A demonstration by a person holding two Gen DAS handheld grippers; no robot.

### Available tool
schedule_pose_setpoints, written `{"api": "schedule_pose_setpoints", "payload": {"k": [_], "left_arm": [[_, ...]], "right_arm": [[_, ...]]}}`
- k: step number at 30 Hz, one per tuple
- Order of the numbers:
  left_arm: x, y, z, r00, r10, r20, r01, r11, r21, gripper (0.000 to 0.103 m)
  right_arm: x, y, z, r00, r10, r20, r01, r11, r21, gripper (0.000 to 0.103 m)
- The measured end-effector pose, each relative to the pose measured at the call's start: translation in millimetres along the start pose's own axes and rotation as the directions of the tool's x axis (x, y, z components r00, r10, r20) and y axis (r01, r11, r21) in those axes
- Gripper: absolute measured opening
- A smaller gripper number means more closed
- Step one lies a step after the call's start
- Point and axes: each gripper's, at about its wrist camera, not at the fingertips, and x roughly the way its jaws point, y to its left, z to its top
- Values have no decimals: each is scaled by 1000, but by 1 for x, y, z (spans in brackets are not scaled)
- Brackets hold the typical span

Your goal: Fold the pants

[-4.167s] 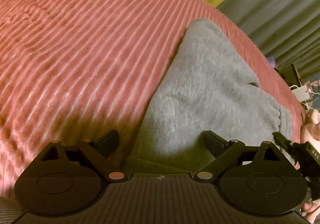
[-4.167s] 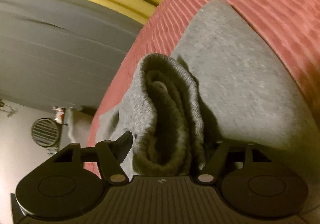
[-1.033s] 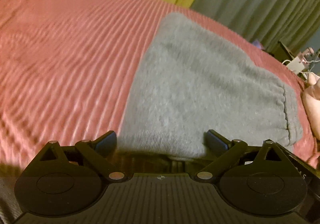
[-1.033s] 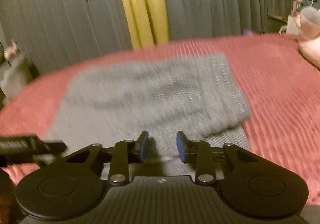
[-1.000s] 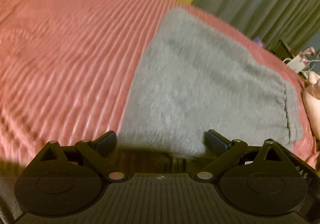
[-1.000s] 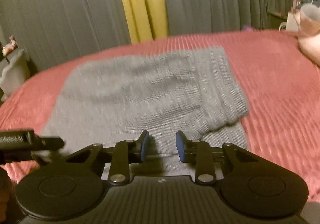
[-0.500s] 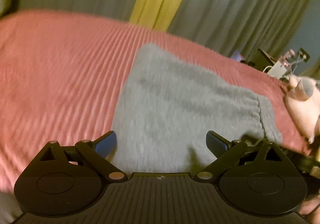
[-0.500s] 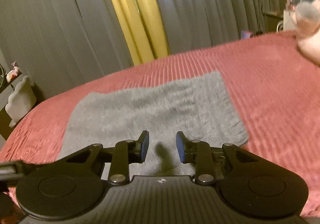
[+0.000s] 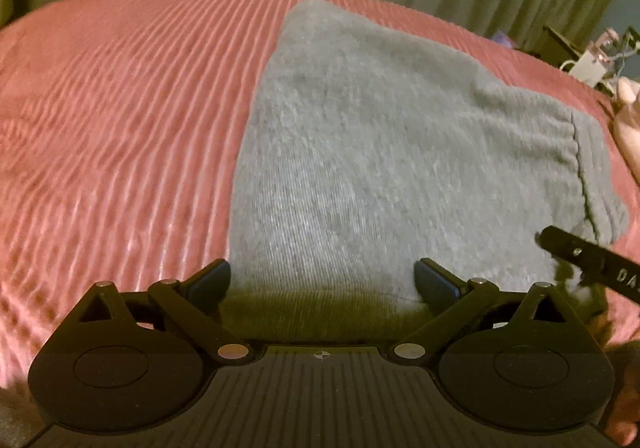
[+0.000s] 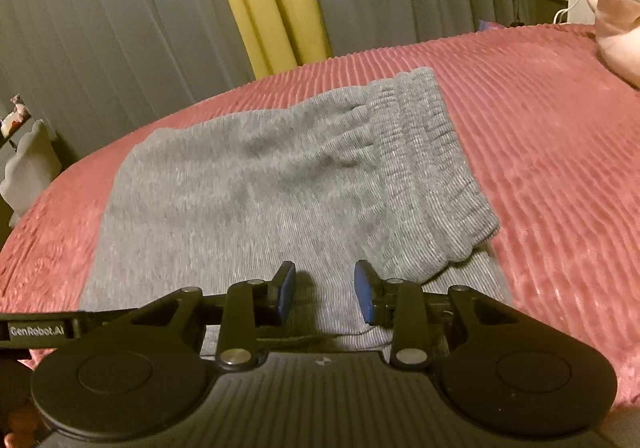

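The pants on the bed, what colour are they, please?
Grey pants, clearest in the right wrist view.

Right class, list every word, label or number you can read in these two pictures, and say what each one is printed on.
"GenRobot.AI": white label on the left gripper's black arm, seen in the right wrist view.
"DA...": white letters on the right gripper's black arm in the left wrist view, cut off at the picture's edge.
Nothing readable on the pants.
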Motion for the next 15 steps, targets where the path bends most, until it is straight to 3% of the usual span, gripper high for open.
{"api": "schedule_pose_setpoints", "payload": {"k": [4, 10, 14, 15], "left_arm": [[0, -3, 0, 1000, 0, -1, 0, 1000, -5, 102], [-2, -1, -3, 1000, -4, -2, 4, 1000, -15, 102], [-3, -1, -4, 1000, 7, -1, -7, 1000, -8, 102], [-3, -1, -5, 1000, 8, -2, -8, 1000, -8, 102]], "right_arm": [[-10, -3, 3, 1000, 6, -20, -6, 1000, 12, 32], [-24, -20, 8, 998, 53, -41, -48, 992, 117, 32], [-32, -24, 8, 999, 24, -45, -19, 993, 120, 32], [-34, -24, 7, 999, 5, -44, 0, 993, 116, 40]]}}
